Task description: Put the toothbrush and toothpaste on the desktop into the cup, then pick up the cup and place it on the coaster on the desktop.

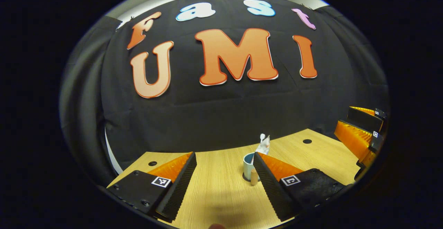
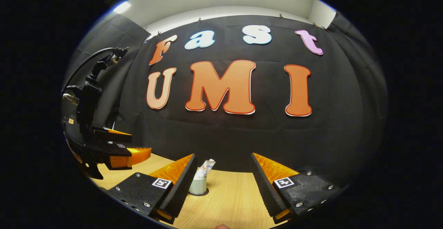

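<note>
Both grippers, left and right, are hanging wide and empty above the desktop, apparently because the cup with the toothpaste upright inside is already sitting on the coaster near the back.

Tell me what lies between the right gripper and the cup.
Bare wooden desktop; in the right gripper view nothing sits between the right gripper and the cup.

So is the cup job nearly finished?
It looks finished. The pale blue cup holds the white toothpaste tube and stands on a dark round coaster on the wooden desktop. The toothbrush cannot be made out. Both the left hand-held gripper and right hand-held gripper are open and empty.
</note>
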The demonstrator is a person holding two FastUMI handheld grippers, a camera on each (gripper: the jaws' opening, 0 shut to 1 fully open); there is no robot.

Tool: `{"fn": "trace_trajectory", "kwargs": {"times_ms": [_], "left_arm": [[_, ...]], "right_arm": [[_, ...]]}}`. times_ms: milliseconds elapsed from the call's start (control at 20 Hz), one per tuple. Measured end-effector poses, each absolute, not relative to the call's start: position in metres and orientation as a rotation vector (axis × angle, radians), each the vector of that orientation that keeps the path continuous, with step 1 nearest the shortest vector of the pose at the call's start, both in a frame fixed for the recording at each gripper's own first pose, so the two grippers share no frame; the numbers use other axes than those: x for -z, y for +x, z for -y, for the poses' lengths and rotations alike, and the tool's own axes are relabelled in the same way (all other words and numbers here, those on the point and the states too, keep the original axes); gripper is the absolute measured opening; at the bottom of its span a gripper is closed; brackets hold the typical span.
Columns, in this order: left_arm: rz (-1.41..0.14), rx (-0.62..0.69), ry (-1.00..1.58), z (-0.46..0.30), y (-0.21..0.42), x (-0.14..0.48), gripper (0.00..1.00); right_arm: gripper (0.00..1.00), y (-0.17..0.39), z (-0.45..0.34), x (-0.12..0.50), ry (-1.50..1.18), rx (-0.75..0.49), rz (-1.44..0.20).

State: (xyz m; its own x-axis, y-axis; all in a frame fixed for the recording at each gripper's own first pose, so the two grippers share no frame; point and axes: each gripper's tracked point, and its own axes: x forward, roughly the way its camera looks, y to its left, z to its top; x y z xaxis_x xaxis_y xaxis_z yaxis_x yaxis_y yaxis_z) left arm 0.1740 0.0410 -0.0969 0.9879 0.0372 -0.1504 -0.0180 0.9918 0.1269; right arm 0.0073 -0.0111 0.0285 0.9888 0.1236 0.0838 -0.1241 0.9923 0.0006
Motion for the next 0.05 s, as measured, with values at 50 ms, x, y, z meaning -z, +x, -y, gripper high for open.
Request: {"fn": "trace_trajectory", "kwargs": {"times_ms": [50], "left_arm": [[-0.121, -0.04, 0.119, -0.0435, 0.1746, 0.0952, 0.99]], "right_arm": [[0.92, 0.0076, 0.0055, -0.0302, 0.0, -0.133, 0.091]]}}
